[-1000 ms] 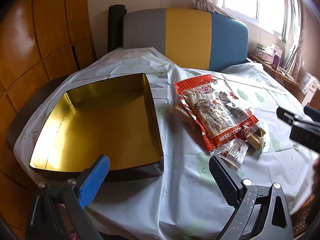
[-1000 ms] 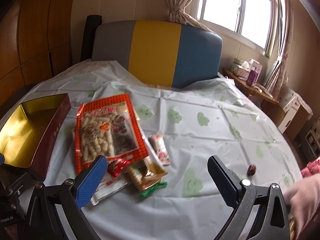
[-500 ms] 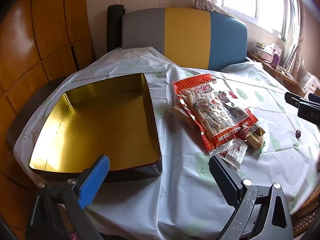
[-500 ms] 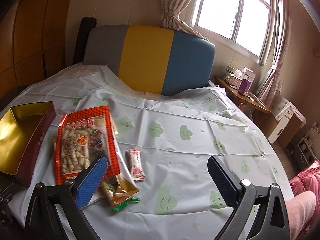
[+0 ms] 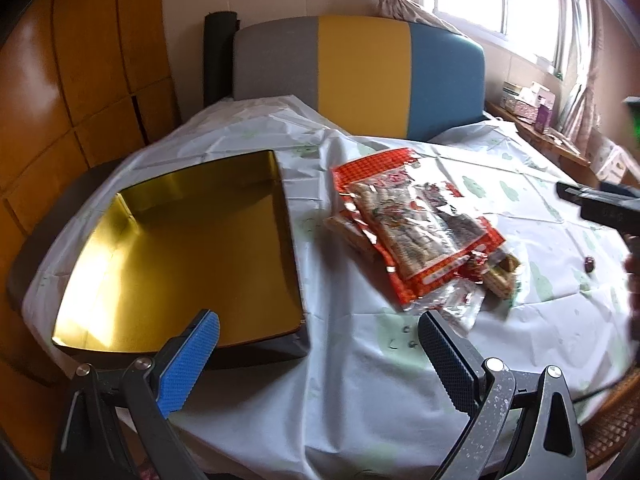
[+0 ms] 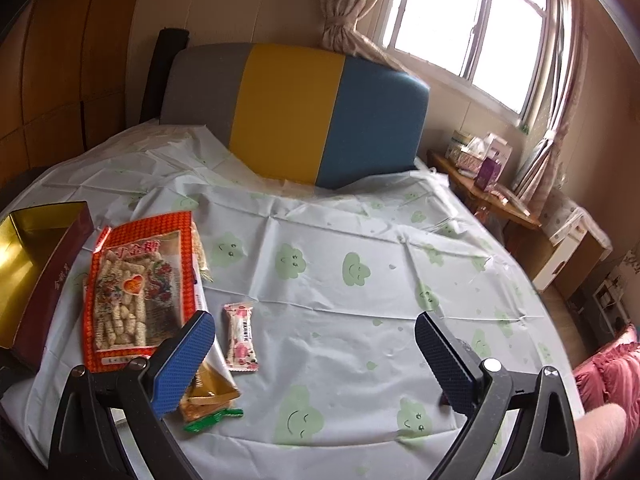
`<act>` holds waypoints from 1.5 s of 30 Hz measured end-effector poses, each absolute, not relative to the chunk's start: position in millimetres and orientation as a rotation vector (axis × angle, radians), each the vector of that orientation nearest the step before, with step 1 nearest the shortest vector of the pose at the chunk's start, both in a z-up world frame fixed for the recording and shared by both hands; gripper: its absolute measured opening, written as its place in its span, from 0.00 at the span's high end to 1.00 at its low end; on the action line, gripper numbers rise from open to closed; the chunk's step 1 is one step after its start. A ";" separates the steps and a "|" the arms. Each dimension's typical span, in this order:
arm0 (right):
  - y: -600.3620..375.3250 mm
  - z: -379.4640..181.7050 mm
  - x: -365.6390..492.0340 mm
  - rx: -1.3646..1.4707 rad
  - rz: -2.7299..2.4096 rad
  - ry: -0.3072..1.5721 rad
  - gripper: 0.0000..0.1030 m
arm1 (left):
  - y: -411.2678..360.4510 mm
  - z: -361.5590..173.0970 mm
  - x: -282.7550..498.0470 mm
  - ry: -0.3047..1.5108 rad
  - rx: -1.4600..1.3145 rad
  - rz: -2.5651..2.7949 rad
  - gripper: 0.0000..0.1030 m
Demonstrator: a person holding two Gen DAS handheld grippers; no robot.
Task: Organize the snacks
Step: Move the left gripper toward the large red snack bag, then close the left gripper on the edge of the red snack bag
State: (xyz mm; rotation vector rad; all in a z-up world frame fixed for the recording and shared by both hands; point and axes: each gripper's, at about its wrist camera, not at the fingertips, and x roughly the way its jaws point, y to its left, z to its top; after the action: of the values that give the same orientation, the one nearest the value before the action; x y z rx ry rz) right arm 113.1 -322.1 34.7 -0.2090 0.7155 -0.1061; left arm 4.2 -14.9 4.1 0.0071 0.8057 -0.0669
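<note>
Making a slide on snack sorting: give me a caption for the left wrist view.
Open left gripper hovers before an empty gold tin, snack packets piled beside it.

Gold-lined, maroon-sided rectangular tin (image 6: 60, 256), red-checked plastic snack bag (image 6: 136, 280), pink-and-white small wrapper (image 6: 240, 336), pale tablecloth with green smiling clouds (image 6: 360, 300), grey-yellow-blue striped chair back (image 6: 296, 112).

One tin (image 5: 180, 248), about five snack packets (image 6: 138, 288).
</note>
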 end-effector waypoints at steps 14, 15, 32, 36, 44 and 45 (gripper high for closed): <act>-352.3 -8.7 144.0 -0.045 0.015 0.935 0.01 | -38.2 10.3 53.3 0.892 -0.112 -0.250 0.06; -352.1 -8.0 142.9 -0.042 0.020 0.934 0.01 | -41.8 9.5 59.6 0.897 -0.114 -0.262 0.07; -363.6 7.1 143.2 0.027 0.021 0.890 0.01 | -81.4 -44.4 138.2 0.988 -0.054 -0.222 0.12; -360.2 6.8 143.0 0.013 0.034 0.892 0.01 | -85.8 -51.8 149.8 0.994 -0.066 -0.206 0.13; -361.0 3.0 145.5 0.009 0.020 0.906 0.01 | -78.3 -42.2 136.3 0.920 -0.069 -0.265 0.87; -361.2 1.9 146.1 0.007 0.016 0.910 0.01 | -76.5 -41.2 134.0 0.918 -0.073 -0.281 0.89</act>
State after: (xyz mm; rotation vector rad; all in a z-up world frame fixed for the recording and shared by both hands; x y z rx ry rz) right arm 146.1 -361.2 1.9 0.0070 0.9101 0.0157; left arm 134.0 -76.5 -41.2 -0.0725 0.9184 -0.2806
